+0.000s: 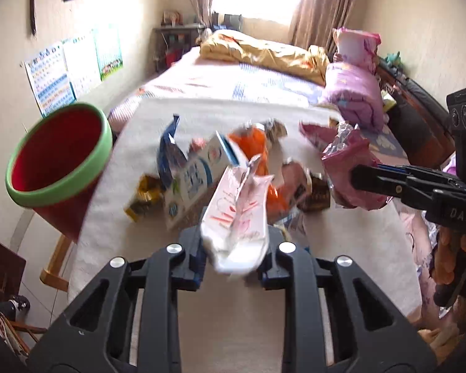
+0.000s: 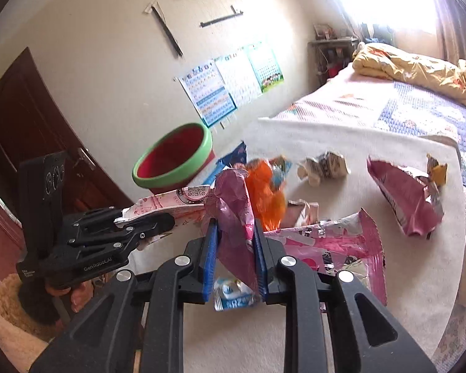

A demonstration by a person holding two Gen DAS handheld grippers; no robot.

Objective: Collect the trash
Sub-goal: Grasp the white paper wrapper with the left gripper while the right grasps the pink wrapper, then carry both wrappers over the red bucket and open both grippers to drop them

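Note:
My left gripper [image 1: 233, 248] is shut on a white and pink wrapper [image 1: 237, 217], held above the cream sheet; it also shows in the right wrist view [image 2: 167, 206]. My right gripper [image 2: 236, 248] is shut on a crumpled pink foil bag [image 2: 233, 205], seen in the left wrist view [image 1: 351, 171] too. A red bin with a green rim [image 1: 59, 158] stands at the bed's left edge, open and upright [image 2: 174, 158]. Several wrappers lie on the sheet: a white and blue carton [image 1: 195, 180], an orange bag [image 2: 264, 192], a dark pink bag [image 2: 404, 199].
The bed's cream sheet [image 2: 326, 136] carries the trash. A yellow quilt [image 1: 264, 52] and pink pillows [image 1: 354, 93] lie at the far end. Posters [image 2: 230, 84] hang on the wall, a brown door [image 2: 25, 115] stands left. A small milk carton [image 2: 326, 164] lies beyond the orange bag.

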